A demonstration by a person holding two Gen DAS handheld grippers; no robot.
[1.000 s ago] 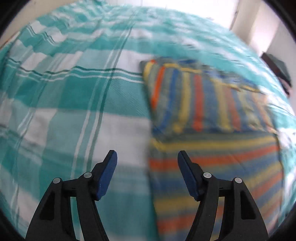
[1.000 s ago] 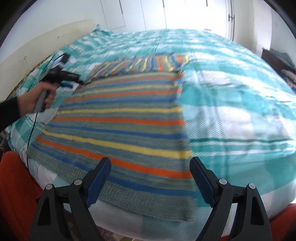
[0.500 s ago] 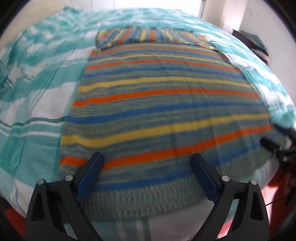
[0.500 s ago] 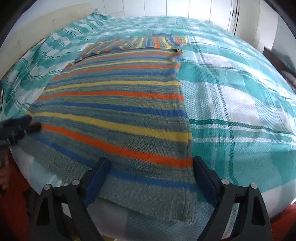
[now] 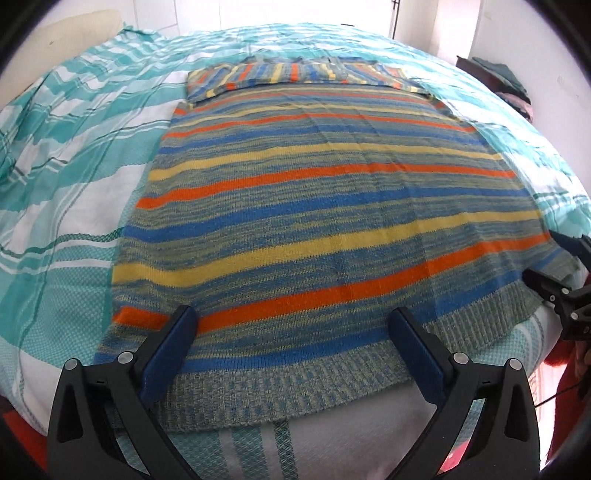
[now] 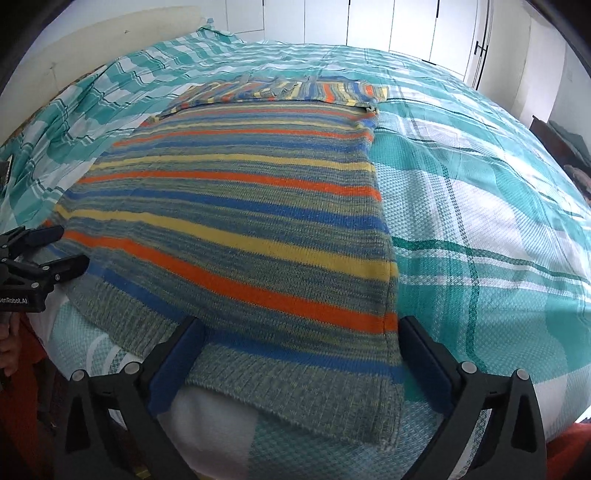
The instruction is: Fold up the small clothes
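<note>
A striped knit sweater [image 5: 325,221], blue, orange, yellow and grey-green, lies flat on the bed with its hem toward me and its sleeves folded across the far end [image 5: 295,72]. It also shows in the right wrist view [image 6: 236,229]. My left gripper [image 5: 291,332] is open, above the hem near its left corner. My right gripper [image 6: 299,343] is open, above the hem's right corner. Each gripper shows at the edge of the other's view: the right gripper [image 5: 554,269] and the left gripper [image 6: 40,251].
The bed carries a teal and white checked cover [image 6: 480,221]. White wardrobe doors [image 6: 369,22] stand behind it. A dark stand with clothes [image 5: 495,74] is at the far right. The bed's near edge [image 5: 332,443] drops off just below the hem.
My left gripper swung from the sweater's sleeve end round to the hem and moved closer. My right gripper moved in closer to the hem's right corner. Both stayed open.
</note>
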